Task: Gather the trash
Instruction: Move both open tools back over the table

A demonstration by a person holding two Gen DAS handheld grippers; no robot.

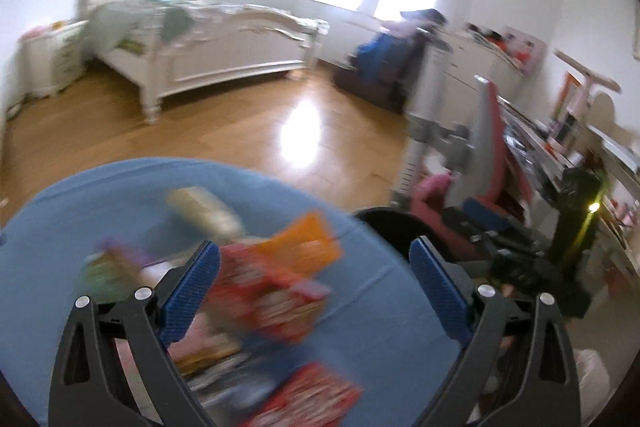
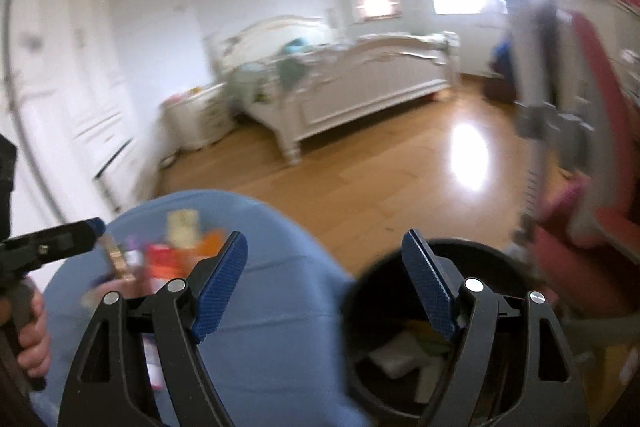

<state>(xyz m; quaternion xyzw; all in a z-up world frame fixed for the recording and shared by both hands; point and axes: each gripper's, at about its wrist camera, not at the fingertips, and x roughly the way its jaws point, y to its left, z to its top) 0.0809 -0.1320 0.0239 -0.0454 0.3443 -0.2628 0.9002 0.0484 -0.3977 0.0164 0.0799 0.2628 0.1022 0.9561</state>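
Several blurred snack wrappers lie on a round table with a blue cloth (image 1: 48,247): a red packet (image 1: 272,291), an orange one (image 1: 304,239), a beige box (image 1: 204,211) and another red packet (image 1: 316,399) near the front edge. My left gripper (image 1: 316,267) hangs open above the red packet, with nothing between its blue pads. A black bin (image 2: 360,291) stands right of the table (image 2: 272,267), with white paper (image 2: 394,355) inside it. My right gripper (image 2: 324,259) is open and empty over the gap between table and bin. The left gripper (image 2: 94,227) shows at the far left of the right wrist view, held by a hand (image 2: 34,331).
Wooden floor (image 1: 240,131) stretches to a white bed (image 1: 224,43) and a nightstand (image 1: 52,59). A pink and grey chair (image 1: 488,155) and a cluttered desk (image 1: 560,155) stand just right of the bin (image 1: 384,227). White wardrobe doors (image 2: 72,87) fill the left.
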